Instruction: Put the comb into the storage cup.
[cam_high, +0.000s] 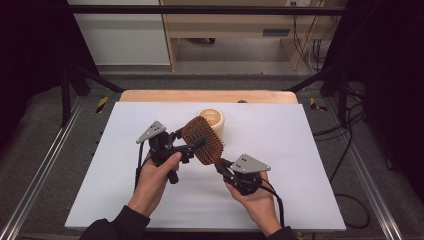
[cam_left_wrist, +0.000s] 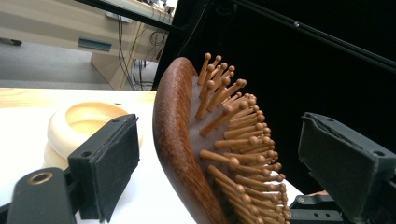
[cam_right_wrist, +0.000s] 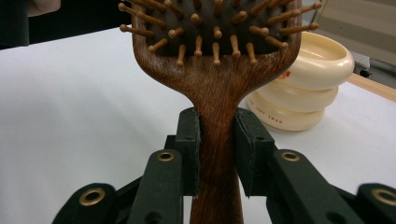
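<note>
- Two black pads of the right gripper (cam_right_wrist: 217, 154) are clamped on the handle of the brown wooden paddle hairbrush with peg bristles (cam_right_wrist: 215, 70); that grip should stay firm and low on the handle.
- Left gripper (cam_left_wrist: 219, 154) has its jaws standing apart either side of the brush head, touching neither face; closing should land one pad squarely on the smooth back, not on the pegs.
- Held above the white table (cam_high: 280, 150), the brush sits near the cream ringed bowl (cam_high: 212, 119); keep clear of it.

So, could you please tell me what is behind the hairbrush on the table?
A cream bowl-shaped container stands on the white table behind the hairbrush. The brush head covers its near side in the high view.
</note>
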